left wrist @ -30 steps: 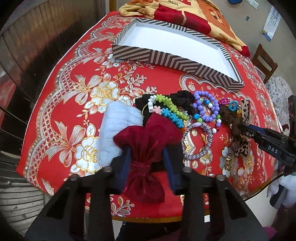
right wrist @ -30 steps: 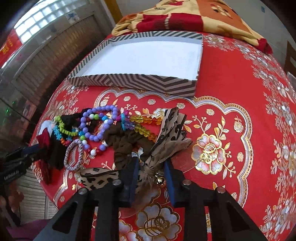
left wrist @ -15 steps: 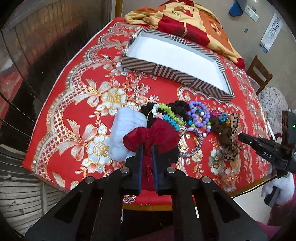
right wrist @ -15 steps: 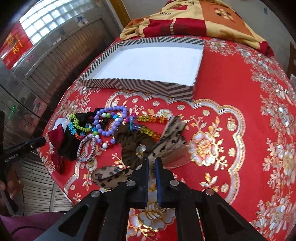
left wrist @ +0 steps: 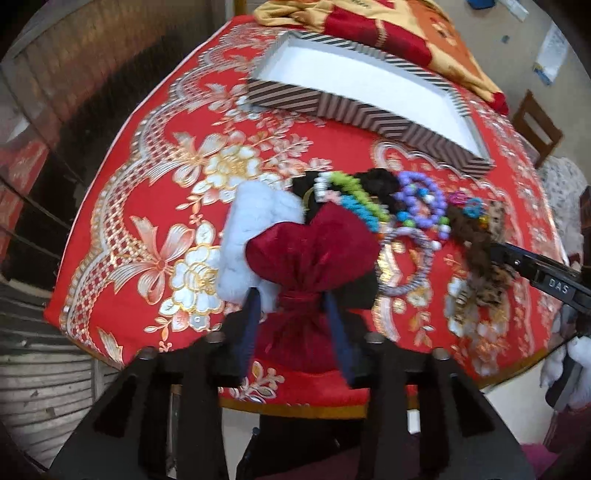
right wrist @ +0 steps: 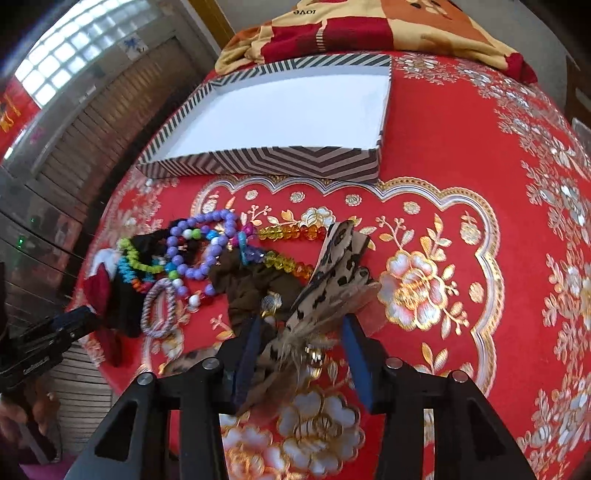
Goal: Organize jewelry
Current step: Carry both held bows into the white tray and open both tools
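A pile of accessories lies on the red tablecloth. My left gripper (left wrist: 293, 310) is open, its fingers on either side of the knot of a dark red velvet bow (left wrist: 310, 254). Beside the bow lie a pale blue fluffy band (left wrist: 251, 229), green and blue bead bracelets (left wrist: 354, 199) and a purple bead bracelet (left wrist: 421, 199). My right gripper (right wrist: 303, 343) is open around a leopard-print bow (right wrist: 332, 280), next to a brown scrunchie (right wrist: 251, 280). An empty striped box (right wrist: 288, 110) stands behind the pile.
A yellow and red blanket (right wrist: 369, 29) lies folded behind the box. The table's front edge (left wrist: 295, 402) is just under my left gripper. A wooden chair (left wrist: 535, 125) stands off the far right. A silver rope bracelet (right wrist: 159, 306) lies by the pile.
Both grippers were open a second ago, shut half a second ago, and stand open again now. They have moved closer over the red bow and the leopard bow.
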The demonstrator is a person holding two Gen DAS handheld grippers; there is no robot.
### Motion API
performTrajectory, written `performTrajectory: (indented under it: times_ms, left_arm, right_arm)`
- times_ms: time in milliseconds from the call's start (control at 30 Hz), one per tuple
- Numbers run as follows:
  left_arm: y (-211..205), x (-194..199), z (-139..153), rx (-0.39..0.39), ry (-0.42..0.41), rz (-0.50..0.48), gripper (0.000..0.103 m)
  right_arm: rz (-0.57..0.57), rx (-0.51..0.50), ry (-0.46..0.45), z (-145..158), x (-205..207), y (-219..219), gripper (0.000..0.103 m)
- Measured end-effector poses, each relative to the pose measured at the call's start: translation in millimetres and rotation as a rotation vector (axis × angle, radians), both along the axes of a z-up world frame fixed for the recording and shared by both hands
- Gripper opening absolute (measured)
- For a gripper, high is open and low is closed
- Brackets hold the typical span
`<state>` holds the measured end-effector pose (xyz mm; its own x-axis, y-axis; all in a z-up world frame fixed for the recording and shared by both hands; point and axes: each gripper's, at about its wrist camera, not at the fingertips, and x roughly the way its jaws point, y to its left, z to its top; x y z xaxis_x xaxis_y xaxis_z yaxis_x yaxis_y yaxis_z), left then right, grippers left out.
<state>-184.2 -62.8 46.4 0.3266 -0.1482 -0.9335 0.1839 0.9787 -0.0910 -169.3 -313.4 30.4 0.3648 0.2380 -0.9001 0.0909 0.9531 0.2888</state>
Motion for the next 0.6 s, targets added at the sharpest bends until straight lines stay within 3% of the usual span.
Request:
performTrajectory:
  times_ms: [100,233,267,333,467,600]
  left_arm:
    - [-2.9,4.0,-4.2,-0.022,0.002,0.001,0.038]
    - [-13.3,3.9,-7.8,0.003,-0.017,-0.039,0.037]
    - [-14.0,2.9,-8.9,-0.001,-0.022,-0.048,0.036]
    - [-13.6,2.5,-9.5,-0.009,-0.017,-0.054,0.017]
    - [-2.9,2.3,2.5,-0.067,0.0,-0.046,0.013]
    - [5.9,1.5,30.8,-0.122,-0.023,-0.054,0.013]
  right_arm:
    - [0.02,-0.043,-0.025,-0.4,5.4,5.6,0.042]
    - [0.072,-0.1,-0.044,-2.2,9.2,10.6,0.025]
    - [0.074,-0.086,-0.041,-3.3,10.3,11.2,0.022]
    - [0.074,-0.061,-0.036,-3.4,8.0,8.9,0.017]
    - [0.059,0.069,-0.045,6.8,-0.3,2.2,0.016]
    - [0.067,0.126,-0.101,34.8,-10.8,-3.1,0.016]
